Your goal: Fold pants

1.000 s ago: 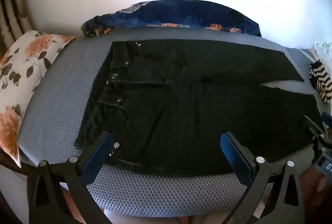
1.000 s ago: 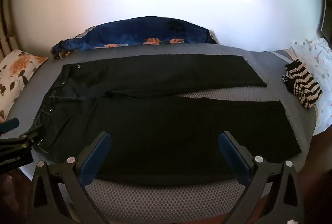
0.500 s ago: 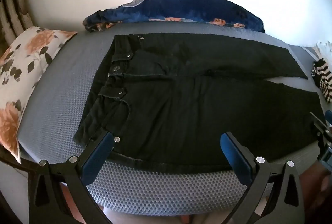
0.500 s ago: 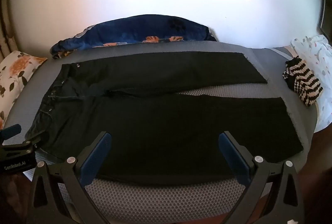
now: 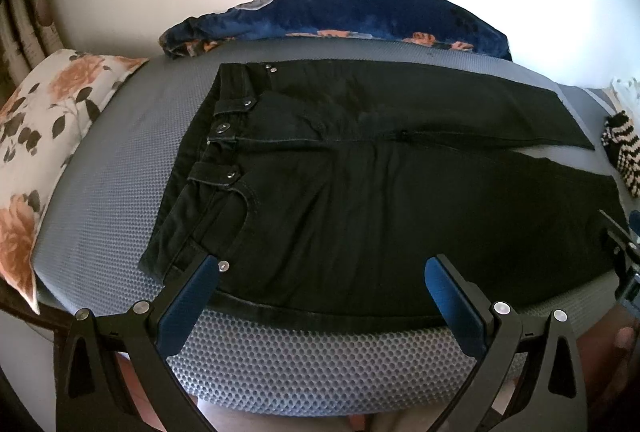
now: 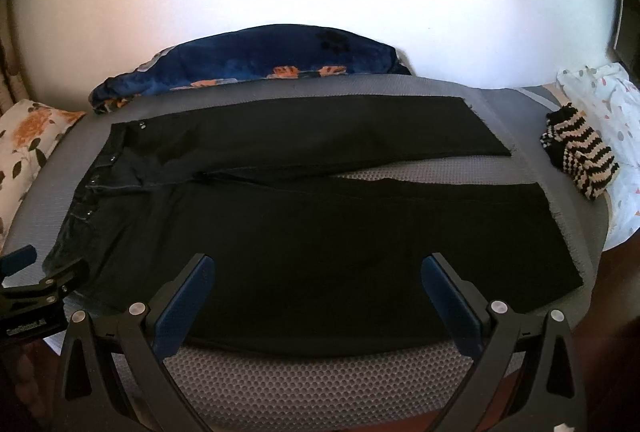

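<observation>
left wrist view: black pants [image 5: 380, 199] lie flat just beyond both grippers' wide-open, empty jaws.

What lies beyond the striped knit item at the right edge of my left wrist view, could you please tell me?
Observer: A white cloth with small coloured spots lies right beside the striped knit item, on its far side.
Operator: Thank you. Where does the near leg of the pants end?
Observer: Its frayed hem lies flat on the grey mat, just short of the mat's right edge.
Operator: And how do the right tongs stand?
Observer: They are open and empty, pointing at the middle of that near leg.
</observation>
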Motion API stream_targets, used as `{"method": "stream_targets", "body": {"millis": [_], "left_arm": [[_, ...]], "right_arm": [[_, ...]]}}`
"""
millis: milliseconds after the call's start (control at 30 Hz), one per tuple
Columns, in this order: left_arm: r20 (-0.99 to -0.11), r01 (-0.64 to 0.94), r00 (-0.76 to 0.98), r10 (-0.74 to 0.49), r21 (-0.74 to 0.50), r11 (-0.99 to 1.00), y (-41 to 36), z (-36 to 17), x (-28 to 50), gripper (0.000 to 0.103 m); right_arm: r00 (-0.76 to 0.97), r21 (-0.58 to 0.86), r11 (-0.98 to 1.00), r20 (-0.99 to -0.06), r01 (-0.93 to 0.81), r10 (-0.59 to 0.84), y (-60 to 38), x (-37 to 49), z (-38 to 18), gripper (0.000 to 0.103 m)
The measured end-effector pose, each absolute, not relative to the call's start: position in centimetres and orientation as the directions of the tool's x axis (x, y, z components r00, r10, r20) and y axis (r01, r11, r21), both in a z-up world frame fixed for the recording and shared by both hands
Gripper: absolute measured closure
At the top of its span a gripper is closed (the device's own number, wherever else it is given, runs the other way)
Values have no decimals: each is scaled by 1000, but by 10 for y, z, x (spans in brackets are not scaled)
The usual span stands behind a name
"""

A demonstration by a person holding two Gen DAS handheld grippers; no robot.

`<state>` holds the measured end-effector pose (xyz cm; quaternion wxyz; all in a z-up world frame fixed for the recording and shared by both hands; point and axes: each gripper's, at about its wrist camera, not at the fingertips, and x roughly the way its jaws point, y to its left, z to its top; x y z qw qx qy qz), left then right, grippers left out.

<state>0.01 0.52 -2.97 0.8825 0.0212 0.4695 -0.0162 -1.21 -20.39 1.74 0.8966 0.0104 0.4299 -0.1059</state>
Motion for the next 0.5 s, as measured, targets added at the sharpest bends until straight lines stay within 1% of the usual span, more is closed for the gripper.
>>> {"method": "stream_targets", "body": {"millis": [500], "left_arm": [[-824,49,566,7,42,998,2,-29,-1,1]], "right_arm": [[595,-83,977,-782,195,-185,-202,-10,13,1]]}}
